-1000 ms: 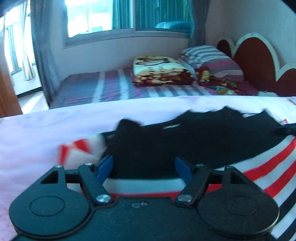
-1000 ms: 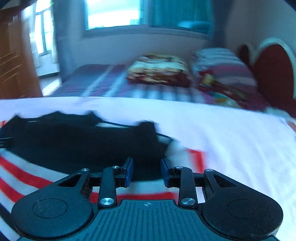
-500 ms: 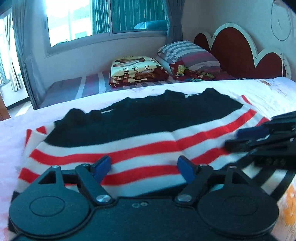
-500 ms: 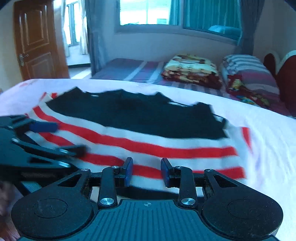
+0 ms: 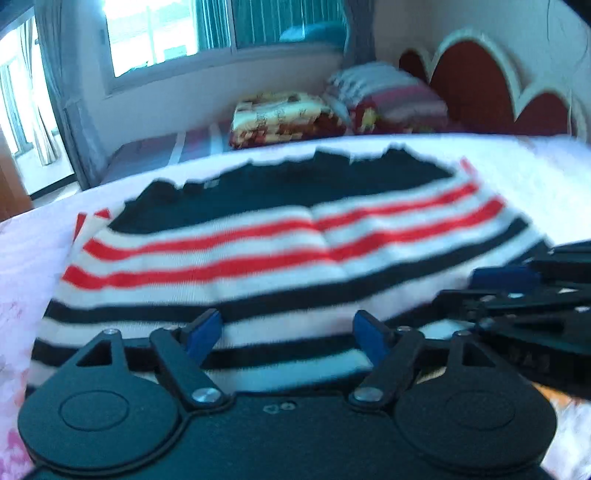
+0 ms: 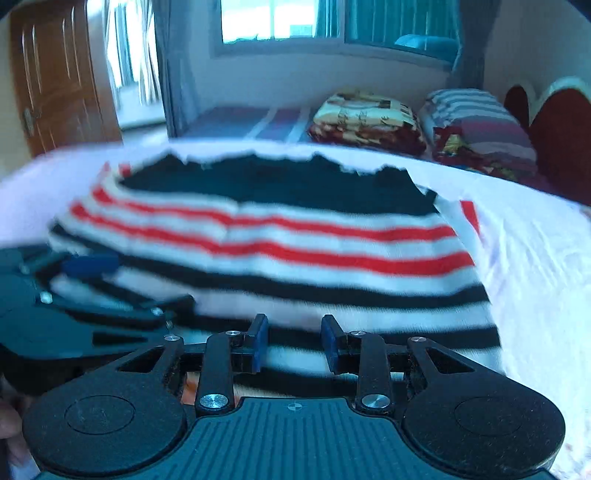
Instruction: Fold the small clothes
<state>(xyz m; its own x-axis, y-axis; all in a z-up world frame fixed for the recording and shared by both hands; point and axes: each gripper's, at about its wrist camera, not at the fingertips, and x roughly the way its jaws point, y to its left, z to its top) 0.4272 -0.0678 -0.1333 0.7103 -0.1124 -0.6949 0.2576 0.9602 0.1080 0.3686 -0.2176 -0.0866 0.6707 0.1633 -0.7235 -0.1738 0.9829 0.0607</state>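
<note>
A small striped sweater (image 5: 258, 258), white with red and black stripes and a black top part, lies flat on the white bed sheet (image 5: 535, 173); it also shows in the right wrist view (image 6: 295, 258). My left gripper (image 5: 288, 334) is open and empty at the sweater's near hem. My right gripper (image 6: 293, 341) is open and empty at the near hem too. The right gripper shows side-on in the left wrist view (image 5: 517, 280). The left gripper shows in the right wrist view (image 6: 85, 288).
A second bed with a folded patterned blanket (image 5: 284, 118) and striped pillows (image 5: 391, 96) stands behind. A red headboard (image 5: 491, 85) is at the right, a window (image 5: 221, 33) at the back, a wooden door (image 6: 59, 81) at the left.
Both grippers have drawn back toward the sweater's near hem. More of the striped lower part shows now. The jaws stay open.
</note>
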